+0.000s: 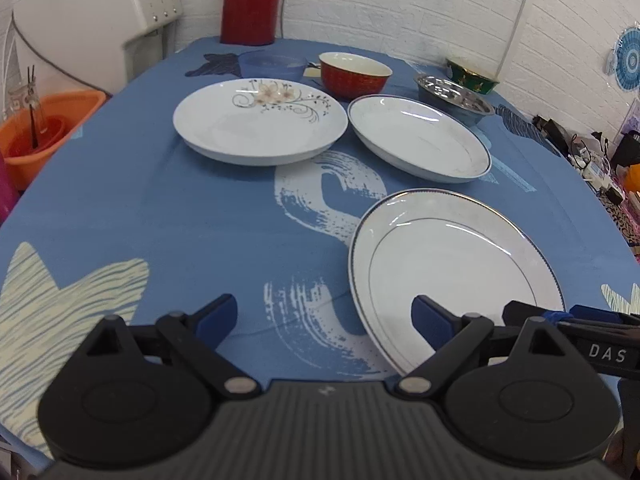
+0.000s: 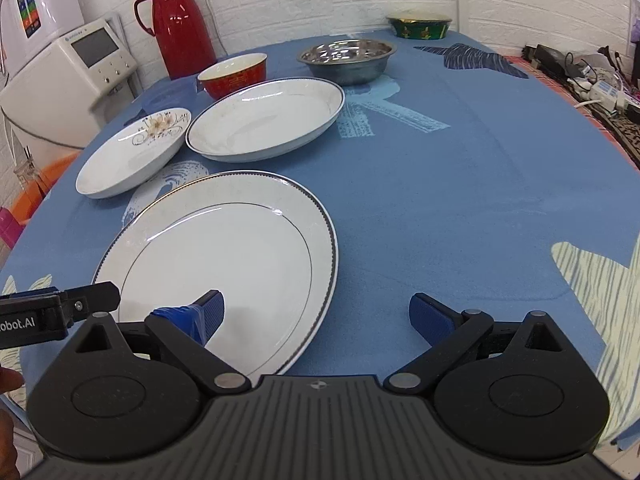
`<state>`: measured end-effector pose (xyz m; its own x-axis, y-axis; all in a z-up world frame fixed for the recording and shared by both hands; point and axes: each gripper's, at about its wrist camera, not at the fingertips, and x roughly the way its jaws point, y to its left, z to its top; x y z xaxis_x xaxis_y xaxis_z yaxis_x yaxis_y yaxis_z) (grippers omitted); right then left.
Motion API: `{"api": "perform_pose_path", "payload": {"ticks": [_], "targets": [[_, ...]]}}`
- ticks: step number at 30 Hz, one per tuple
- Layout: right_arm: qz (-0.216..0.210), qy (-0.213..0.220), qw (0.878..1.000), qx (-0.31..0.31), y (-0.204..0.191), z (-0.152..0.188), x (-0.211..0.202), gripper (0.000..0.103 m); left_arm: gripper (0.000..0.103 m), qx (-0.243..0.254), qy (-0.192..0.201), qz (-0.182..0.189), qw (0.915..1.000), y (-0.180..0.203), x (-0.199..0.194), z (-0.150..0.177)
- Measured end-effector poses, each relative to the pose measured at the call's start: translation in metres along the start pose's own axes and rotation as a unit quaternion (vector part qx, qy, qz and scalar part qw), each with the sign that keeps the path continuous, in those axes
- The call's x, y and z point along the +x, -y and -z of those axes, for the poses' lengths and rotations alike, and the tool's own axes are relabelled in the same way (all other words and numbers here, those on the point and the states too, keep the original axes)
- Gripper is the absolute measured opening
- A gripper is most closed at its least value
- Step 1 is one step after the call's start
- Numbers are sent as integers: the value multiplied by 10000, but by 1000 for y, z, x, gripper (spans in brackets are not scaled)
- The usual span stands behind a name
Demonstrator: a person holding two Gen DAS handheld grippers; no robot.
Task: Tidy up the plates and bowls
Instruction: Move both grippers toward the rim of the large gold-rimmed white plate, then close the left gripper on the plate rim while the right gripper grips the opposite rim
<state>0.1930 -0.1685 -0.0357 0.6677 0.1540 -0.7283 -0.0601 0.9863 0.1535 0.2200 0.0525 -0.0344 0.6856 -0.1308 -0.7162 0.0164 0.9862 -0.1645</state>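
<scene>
Both grippers hovered at the near edge of the blue patterned tabletop (image 2: 440, 184), side by side. The left gripper (image 1: 324, 316) had its jaws released and spread wide, empty; its right finger overlapped the near rim of the large flat white plate with a dark beaded rim (image 1: 456, 272), though contact could not be confirmed. The right gripper (image 2: 316, 312) likewise had its jaws released and held nothing; its left finger lay over the same plate's near portion, while its right finger stood over bare cloth.

This flat plate was the nearest dish, resting on the tabletop. Beyond it lay the deep white plate with a thin blue rim (image 1: 420, 140), close to the flat plate but apart from it. To its left sat the deep white plate with a floral print (image 1: 260, 120), just beside the blue-rimmed plate without touching.

Behind the plates stood a row of bowls: a translucent blue plastic bowl (image 1: 272, 65), a red bowl with a cream interior (image 1: 354, 74), a stainless steel bowl (image 1: 454, 98) and, farthest right, a green bowl with gold trim (image 1: 472, 76).

At the far edge stood a red thermos jug (image 1: 250, 0) against a white brick wall (image 1: 400, 4). A white appliance with a screen (image 1: 100, 20) and an orange basin (image 1: 40, 128) stood off the tabletop to the left.
</scene>
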Motion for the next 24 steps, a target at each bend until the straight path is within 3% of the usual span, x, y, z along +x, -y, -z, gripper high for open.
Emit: {"api": "perform_pose_path", "payload": {"ticks": [5, 12, 16, 24], "targets": [[198, -157, 9988, -426, -12, -8, 12, 87, 93, 215, -153, 48, 9996, 6, 16, -8], [-81, 226, 9971, -728, -5, -2, 13, 90, 92, 321, -221, 20, 9992, 9, 24, -8], [-77, 127, 9971, -748, -8, -9, 15, 89, 91, 503, -153, -200, 9984, 17, 28, -7], [-581, 216, 9901, -1256, -11, -9, 18, 82, 87, 584, -76, -88, 9982, 16, 28, -7]]}}
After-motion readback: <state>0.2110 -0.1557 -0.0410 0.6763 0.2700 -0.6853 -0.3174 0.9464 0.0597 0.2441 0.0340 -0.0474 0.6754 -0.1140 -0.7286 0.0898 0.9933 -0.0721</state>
